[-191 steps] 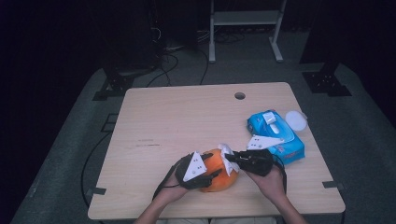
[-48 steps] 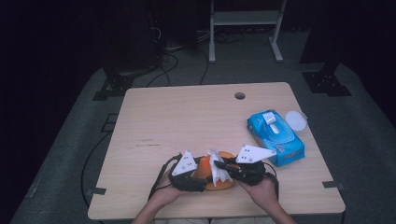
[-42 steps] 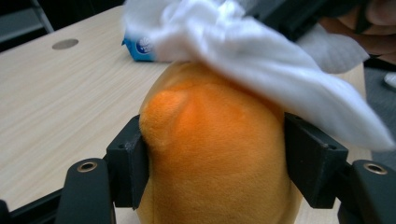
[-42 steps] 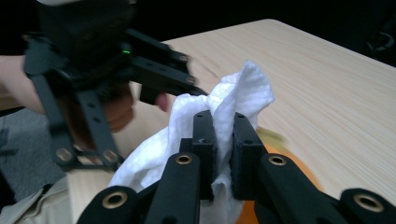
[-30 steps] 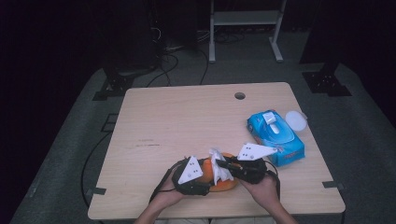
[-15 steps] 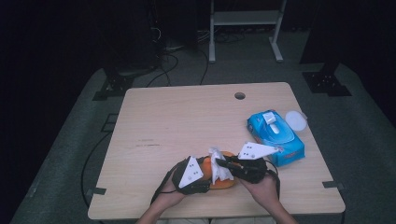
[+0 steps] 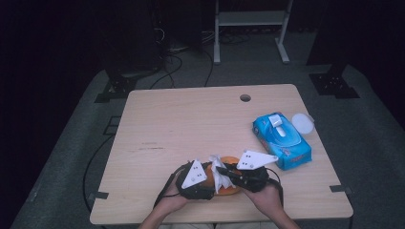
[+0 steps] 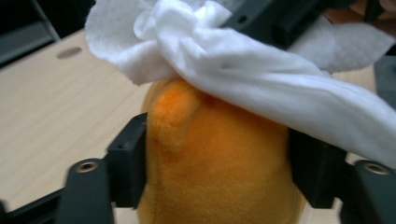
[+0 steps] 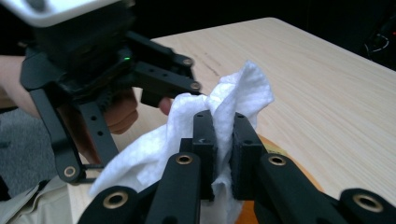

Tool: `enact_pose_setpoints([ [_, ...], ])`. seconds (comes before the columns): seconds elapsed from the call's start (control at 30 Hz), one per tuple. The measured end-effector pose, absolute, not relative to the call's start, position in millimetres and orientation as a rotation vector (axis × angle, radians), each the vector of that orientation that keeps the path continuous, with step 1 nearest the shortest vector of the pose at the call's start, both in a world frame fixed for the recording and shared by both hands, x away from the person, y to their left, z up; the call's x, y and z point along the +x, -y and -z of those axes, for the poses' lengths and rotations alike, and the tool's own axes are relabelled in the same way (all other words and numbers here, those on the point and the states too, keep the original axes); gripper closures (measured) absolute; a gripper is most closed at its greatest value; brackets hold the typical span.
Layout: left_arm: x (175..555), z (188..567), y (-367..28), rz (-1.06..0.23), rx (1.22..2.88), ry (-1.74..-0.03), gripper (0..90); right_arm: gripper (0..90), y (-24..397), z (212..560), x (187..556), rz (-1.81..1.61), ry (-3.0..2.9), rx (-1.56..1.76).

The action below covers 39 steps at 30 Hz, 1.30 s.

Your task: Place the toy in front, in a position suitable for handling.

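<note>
You are wiping the orange plush toy with a white wipe at the near edge of the table.

Your left gripper (image 7: 206,187) clamps the orange plush toy (image 8: 215,163) on both sides, its jaws having just eased a little wider around it, holding it on the table (image 7: 191,124). Your right gripper (image 9: 223,140) is pressed together on the white wipe (image 9: 233,100), draped over the toy's top. Next, I judge, you drag the wipe across the plush while the left stays firm. The blue wipe pack (image 7: 282,138) lies well to the right.
</note>
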State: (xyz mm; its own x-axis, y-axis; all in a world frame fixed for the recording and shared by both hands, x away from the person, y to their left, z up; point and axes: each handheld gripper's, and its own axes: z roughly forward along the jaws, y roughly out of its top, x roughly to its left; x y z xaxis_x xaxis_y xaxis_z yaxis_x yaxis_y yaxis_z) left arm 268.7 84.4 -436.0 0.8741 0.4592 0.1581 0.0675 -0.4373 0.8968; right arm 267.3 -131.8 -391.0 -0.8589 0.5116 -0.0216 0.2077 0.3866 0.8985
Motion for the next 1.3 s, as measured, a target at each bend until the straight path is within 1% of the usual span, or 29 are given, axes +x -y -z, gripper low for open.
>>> enact_pose_setpoints([
  [0.1,270,437,-85,-0.498,1.987,-0.387,35.6,82.1,146,392,276,-1.494,-2.328,0.703],
  [0.23,271,439,-89,-0.488,1.99,-0.38,35.4,82.1,170,402,292,-1.49,-2.31,0.842],
  [0.27,272,439,-88,-0.477,1.99,-0.38,33.8,82.1,174,404,294,-1.493,-2.313,0.863],
  [0.3,273,438,-88,-0.444,1.988,-0.385,30.1,82.1,174,404,295,-1.505,-2.315,0.871],
  [0.33,274,438,-87,-0.397,1.981,-0.403,24.3,82.0,173,405,294,-1.508,-2.317,0.872],
  [0.37,275,438,-87,-0.385,1.978,-0.417,16.9,82.0,168,404,291,-1.496,-2.318,0.847],
  [0.4,275,438,-87,-0.386,1.979,-0.417,14.5,82.0,164,403,288,-1.491,-2.317,0.82],
  [0.43,275,438,-87,-0.39,1.984,-0.414,14.5,82.0,161,402,287,-1.491,-2.321,0.805],
  [0.47,274,438,-89,-0.397,1.99,-0.413,15.7,82.0,158,401,286,-1.485,-2.322,0.795],
  [0.5,274,437,-90,-0.41,1.993,-0.41,22.4,82.0,158,401,287,-1.477,-2.324,0.786],
  [0.57,274,437,-92,-0.42,2.007,-0.405,30.1,82.0,162,403,290,-1.498,-2.326,0.81],
  [0.6,275,437,-93,-0.419,2.008,-0.411,31.6,82.1,164,405,292,-1.516,-2.329,0.835],
  [0.87,282,440,-105,-0.397,1.992,-0.456,35.9,82.0,186,427,309,-1.49,-2.328,1.028],
  [0.93,283,440,-105,-0.398,1.992,-0.457,36.5,82.1,187,428,310,-1.492,-2.326,1.045],
  [1.1,284,441,-109,-0.377,2.0,-0.443,36.4,82.1,179,422,305,-1.493,-2.312,0.991],
  [1.3,286,443,-113,-0.358,2.001,-0.44,35.2,82.1,189,439,316,-1.446,-2.349,1.122],
])
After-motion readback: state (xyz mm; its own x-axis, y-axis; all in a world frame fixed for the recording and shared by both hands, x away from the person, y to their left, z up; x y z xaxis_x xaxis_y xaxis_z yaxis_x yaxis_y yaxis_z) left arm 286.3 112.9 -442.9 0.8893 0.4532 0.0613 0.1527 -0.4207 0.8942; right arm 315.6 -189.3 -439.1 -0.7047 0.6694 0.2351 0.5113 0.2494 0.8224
